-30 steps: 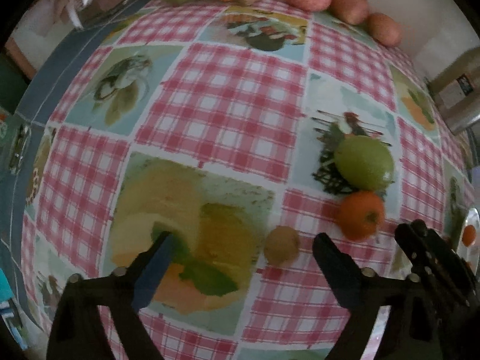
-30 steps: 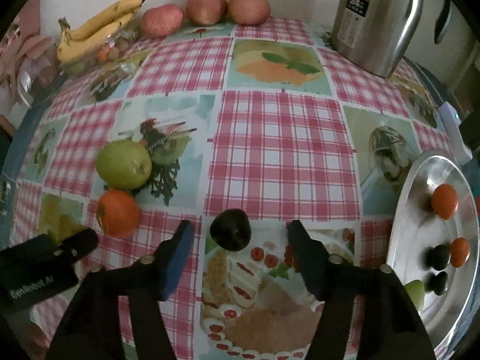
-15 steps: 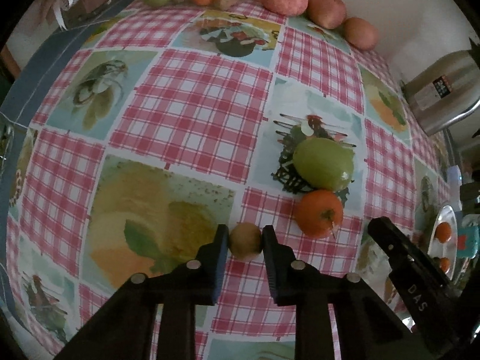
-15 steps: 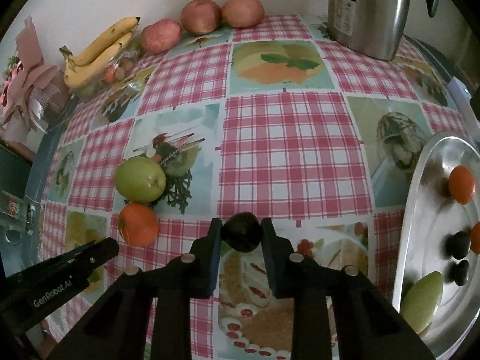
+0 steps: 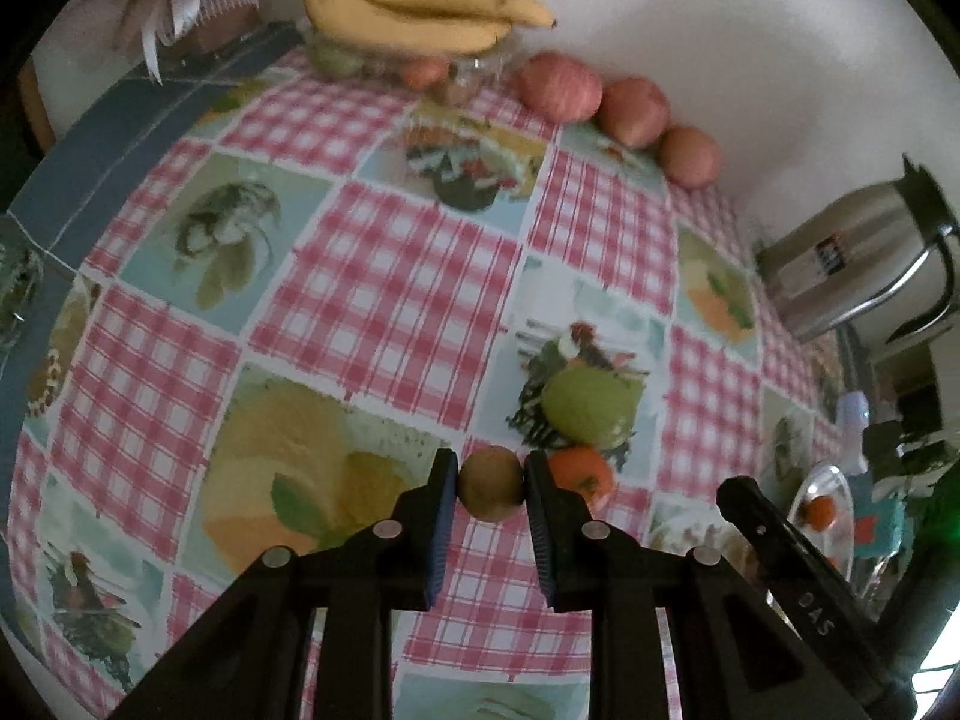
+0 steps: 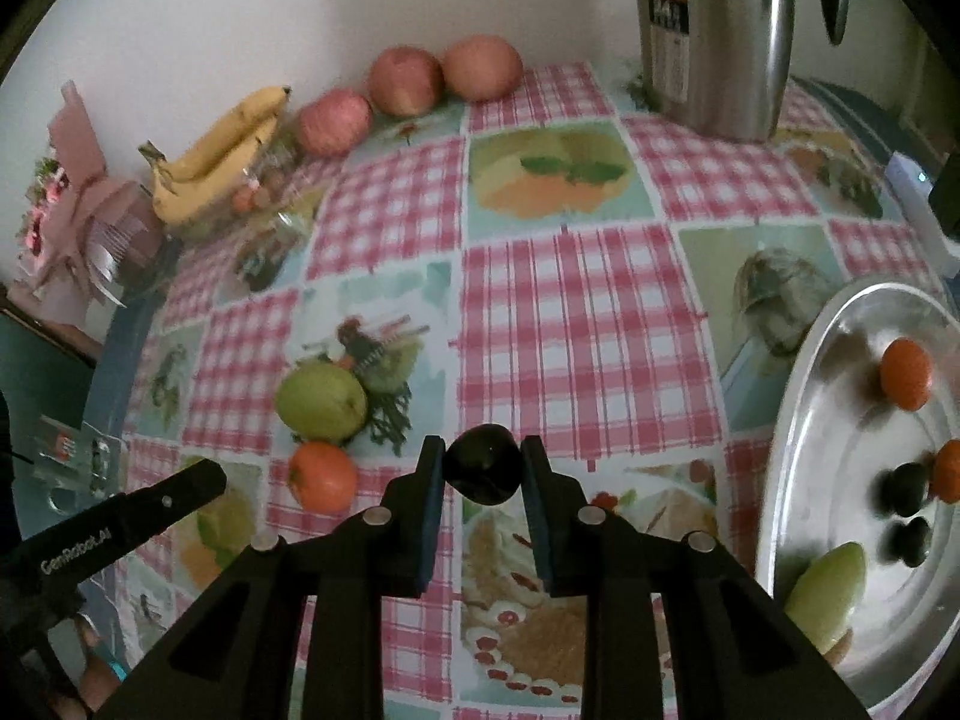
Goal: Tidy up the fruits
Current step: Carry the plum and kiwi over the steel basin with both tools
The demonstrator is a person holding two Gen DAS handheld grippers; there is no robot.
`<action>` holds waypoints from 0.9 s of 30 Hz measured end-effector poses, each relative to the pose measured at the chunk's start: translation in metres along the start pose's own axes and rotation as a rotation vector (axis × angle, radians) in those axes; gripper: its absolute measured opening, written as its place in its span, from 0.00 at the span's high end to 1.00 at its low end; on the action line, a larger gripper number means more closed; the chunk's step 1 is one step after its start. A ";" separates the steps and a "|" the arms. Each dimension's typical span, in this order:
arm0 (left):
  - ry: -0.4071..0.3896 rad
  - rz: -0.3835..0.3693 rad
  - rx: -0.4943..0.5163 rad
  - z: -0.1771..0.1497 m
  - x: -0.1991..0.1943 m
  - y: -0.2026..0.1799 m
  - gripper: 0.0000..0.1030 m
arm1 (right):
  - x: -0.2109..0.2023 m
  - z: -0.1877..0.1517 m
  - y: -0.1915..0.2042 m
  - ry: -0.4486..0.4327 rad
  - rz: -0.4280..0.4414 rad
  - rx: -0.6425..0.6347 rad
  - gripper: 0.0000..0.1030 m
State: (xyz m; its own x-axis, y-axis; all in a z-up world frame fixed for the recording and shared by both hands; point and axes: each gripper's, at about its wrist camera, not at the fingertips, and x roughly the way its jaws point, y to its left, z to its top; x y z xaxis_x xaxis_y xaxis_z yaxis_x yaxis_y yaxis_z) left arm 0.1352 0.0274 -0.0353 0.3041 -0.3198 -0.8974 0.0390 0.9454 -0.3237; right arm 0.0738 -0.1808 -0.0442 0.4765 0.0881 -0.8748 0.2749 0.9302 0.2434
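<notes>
Two hand-held grippers each clamp a small fruit above a table spread with a pink checked cloth (image 5: 384, 300). The left gripper (image 5: 491, 483) is closed tight on a brownish kiwi (image 5: 491, 483), pinched between its blue pads. The right gripper (image 6: 482, 471) is closed on a dark plum (image 6: 482, 471), held the same way at its fingertips.

On the cloth beyond the left gripper, a green apple (image 5: 588, 411) lies just behind an orange (image 5: 581, 474), the two nearly touching. The same pair shows to the left of the right gripper's fingers.

At the right edge of the table a silver tray (image 6: 798, 480) carries two small oranges, two dark plums and a pale green fruit near its front rim.

Along the wall at the far side, three red apples (image 6: 405, 81) sit in a row beside a bunch of bananas (image 6: 222, 150) resting on a clear container. A steel kettle (image 6: 714, 36) stands in the far right corner.
</notes>
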 end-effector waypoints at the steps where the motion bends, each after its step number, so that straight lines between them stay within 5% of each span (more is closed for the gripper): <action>1: -0.010 -0.003 0.000 0.000 -0.003 0.000 0.76 | -0.005 0.001 0.000 -0.011 0.005 0.001 0.75; 13: -0.081 -0.031 0.019 -0.003 -0.028 -0.015 0.76 | -0.045 0.007 -0.003 -0.082 0.001 0.017 0.75; 27: -0.038 -0.054 0.136 -0.019 -0.015 -0.067 0.76 | -0.044 0.003 -0.045 -0.028 -0.051 0.130 0.74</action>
State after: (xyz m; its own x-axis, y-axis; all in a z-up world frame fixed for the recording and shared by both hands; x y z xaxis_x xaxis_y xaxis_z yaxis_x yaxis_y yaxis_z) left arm 0.1097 -0.0324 -0.0056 0.3333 -0.3706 -0.8669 0.1839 0.9274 -0.3257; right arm 0.0431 -0.2281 -0.0150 0.4815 0.0306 -0.8759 0.4044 0.8789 0.2530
